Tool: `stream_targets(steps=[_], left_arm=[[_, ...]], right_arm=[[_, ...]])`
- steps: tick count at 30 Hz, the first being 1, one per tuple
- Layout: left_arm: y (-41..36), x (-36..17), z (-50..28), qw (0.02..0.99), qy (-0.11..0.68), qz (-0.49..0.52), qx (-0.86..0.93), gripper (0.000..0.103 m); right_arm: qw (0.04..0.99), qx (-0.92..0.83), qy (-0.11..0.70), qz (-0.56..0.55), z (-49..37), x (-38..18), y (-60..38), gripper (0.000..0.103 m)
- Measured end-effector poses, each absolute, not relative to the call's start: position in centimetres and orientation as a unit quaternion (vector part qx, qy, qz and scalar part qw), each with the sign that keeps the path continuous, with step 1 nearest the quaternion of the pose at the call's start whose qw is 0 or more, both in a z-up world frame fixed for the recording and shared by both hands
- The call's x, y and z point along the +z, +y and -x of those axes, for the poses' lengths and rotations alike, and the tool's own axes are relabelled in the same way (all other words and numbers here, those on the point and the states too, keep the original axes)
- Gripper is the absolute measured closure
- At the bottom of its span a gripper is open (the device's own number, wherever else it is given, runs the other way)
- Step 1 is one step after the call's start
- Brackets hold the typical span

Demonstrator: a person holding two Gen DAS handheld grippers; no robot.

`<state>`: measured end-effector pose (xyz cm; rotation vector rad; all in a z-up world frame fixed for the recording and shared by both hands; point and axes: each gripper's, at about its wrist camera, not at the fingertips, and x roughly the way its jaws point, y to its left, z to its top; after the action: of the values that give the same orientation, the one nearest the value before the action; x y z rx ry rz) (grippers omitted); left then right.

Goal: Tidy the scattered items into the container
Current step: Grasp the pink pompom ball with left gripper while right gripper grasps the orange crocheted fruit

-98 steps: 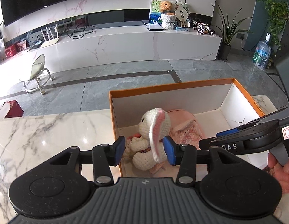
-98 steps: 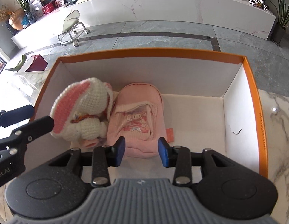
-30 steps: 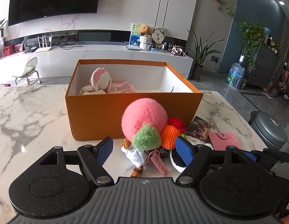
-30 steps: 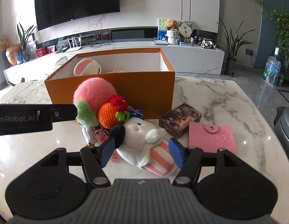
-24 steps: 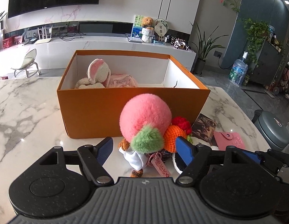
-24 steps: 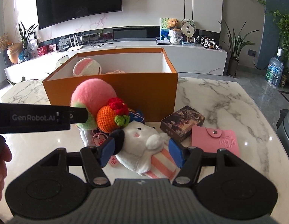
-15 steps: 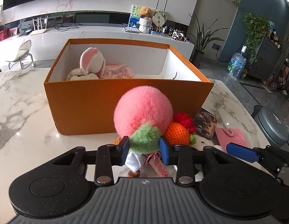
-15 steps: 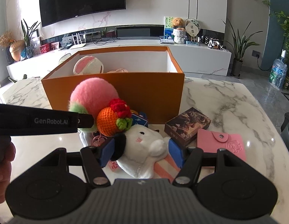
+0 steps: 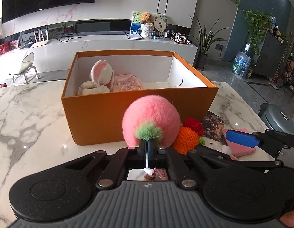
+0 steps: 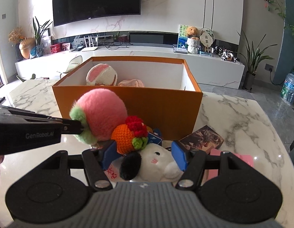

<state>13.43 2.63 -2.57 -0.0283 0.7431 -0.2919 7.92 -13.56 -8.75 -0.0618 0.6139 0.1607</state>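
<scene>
Pinching pink peach plush (image 9: 150, 117), left jaws clenched; right jaws released around white plush (image 10: 156, 163).

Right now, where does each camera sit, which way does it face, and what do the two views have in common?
Left wrist: on the left gripper, looking over its shut jaws, pinched on the pink plush peach, toward the orange box; fingertips show at the bottom right corner.
Right wrist: on the right gripper, its open jaws around the white plush toy, facing the same box; a hand edge shows at left.
Shared: peach, box, crochet orange, pink wallet, and each other's gripper.
</scene>
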Motion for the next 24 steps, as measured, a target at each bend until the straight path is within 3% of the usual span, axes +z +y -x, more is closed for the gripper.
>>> stream_targets(steps=[19, 22, 24], left_arm=[[7.1, -3.1, -11.4, 0.918, 0.382, -0.012, -0.107, 0.103], [7.1, -3.6, -11.1, 0.916, 0.386, -0.016, -0.112, 0.103], [7.1, -3.7, -10.8, 0.916, 0.384, -0.019, -0.115, 0.1]], right_arm=[[0.939, 0.097, 0.32, 0.08, -11.8, -10.5, -11.1, 0.039], [0.938, 0.099, 0.321, 0.083, -12.0, -10.8, -10.9, 0.049], [0.938, 0.1, 0.32, 0.087, -11.9, -11.0, -10.8, 0.05]])
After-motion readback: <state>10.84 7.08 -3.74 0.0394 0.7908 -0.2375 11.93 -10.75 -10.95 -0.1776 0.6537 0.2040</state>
